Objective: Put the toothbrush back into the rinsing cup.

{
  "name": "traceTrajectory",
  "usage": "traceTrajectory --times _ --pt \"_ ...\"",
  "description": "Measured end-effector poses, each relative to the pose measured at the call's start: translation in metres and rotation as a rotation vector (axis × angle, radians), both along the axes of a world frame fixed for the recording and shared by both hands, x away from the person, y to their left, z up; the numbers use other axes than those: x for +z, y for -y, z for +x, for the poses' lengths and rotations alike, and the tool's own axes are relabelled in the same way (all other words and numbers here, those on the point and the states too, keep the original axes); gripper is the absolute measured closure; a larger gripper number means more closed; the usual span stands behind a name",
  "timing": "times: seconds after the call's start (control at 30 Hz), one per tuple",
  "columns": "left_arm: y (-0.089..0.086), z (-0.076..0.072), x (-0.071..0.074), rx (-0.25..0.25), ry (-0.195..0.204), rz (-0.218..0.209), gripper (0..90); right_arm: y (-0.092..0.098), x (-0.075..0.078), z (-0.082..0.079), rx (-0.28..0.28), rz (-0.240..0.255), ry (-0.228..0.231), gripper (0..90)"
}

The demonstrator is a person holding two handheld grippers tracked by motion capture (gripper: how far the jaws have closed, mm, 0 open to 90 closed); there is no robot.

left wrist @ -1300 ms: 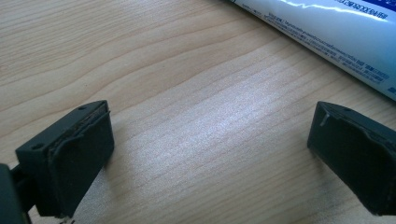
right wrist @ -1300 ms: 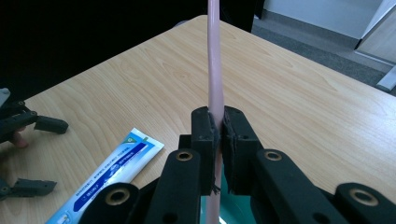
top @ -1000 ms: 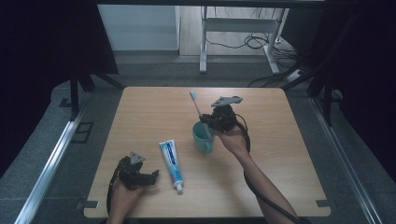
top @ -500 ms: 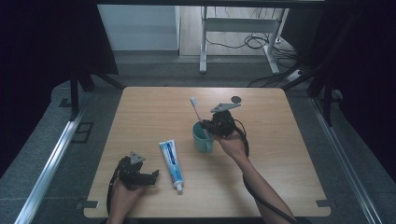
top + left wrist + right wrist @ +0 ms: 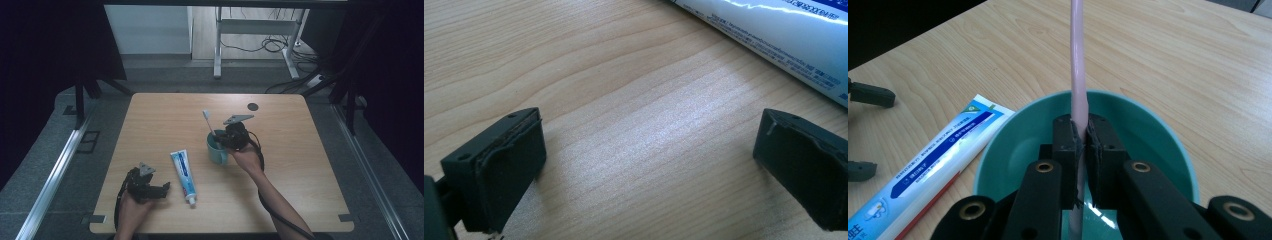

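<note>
A pale wooden counter [image 5: 300,165] stands on a grey floor in a dim room, with cables trailing behind it. The right tool [image 5: 1081,137] is clenched on the pink toothbrush [image 5: 1078,65], its two black pads pressing the handle from either side directly above the teal cup [image 5: 1158,130], the lower end of the handle already inside the bowl of the cup. In the high view the brush [image 5: 209,124] leans away from the hand, bristle head up, with the cup [image 5: 216,150] standing near the middle of the counter and the right tool [image 5: 231,137] at its rim. Just beside the cup, toward the person's left, lies the toothpaste tube [image 5: 183,170], flat, cap end pointing at the near edge. Farther out, the left tool [image 5: 649,150] rests low over bare wood with its jaws wide apart and nothing between them, the tube [image 5: 784,35] just past one jaw; in the high view it [image 5: 150,186] sits near the front left corner. The likely risk is in the let-go: the brush is tall and tilted, so if it is released before its end rests on the bottom, it may tip the light cup or swing out over the rim. The pads could also knock the rim and nudge the cup toward the tube.
</note>
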State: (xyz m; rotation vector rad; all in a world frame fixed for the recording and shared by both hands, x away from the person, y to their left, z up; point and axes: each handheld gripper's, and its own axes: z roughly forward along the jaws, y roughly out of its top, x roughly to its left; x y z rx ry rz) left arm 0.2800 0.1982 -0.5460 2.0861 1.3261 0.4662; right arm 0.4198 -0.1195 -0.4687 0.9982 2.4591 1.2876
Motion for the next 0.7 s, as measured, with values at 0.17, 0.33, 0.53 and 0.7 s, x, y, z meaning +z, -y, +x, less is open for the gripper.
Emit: traceTrajectory --times 0.17,0.33,0.53,0.7 --pt "0.0001 0.0 -0.0001 0.001 0.001 -0.001 0.5 -0.0007 -0.0043 0.0009 -0.005 -0.008 -0.009 82.7" --pt "0.0001 0.0 -0.0001 0.001 0.001 -0.001 0.5 -0.001 -0.007 0.0017 -0.002 -0.01 -0.016 82.5" --pt "0.0001 0.0 -0.0001 0.001 0.001 -0.001 0.5 -0.0006 -0.0073 0.0024 -0.002 -0.014 -0.029 81.2" --pt "0.0001 0.0 -0.0001 0.001 0.001 -0.001 0.5 0.0004 -0.0081 0.0026 -0.002 -0.015 -0.032 79.9"
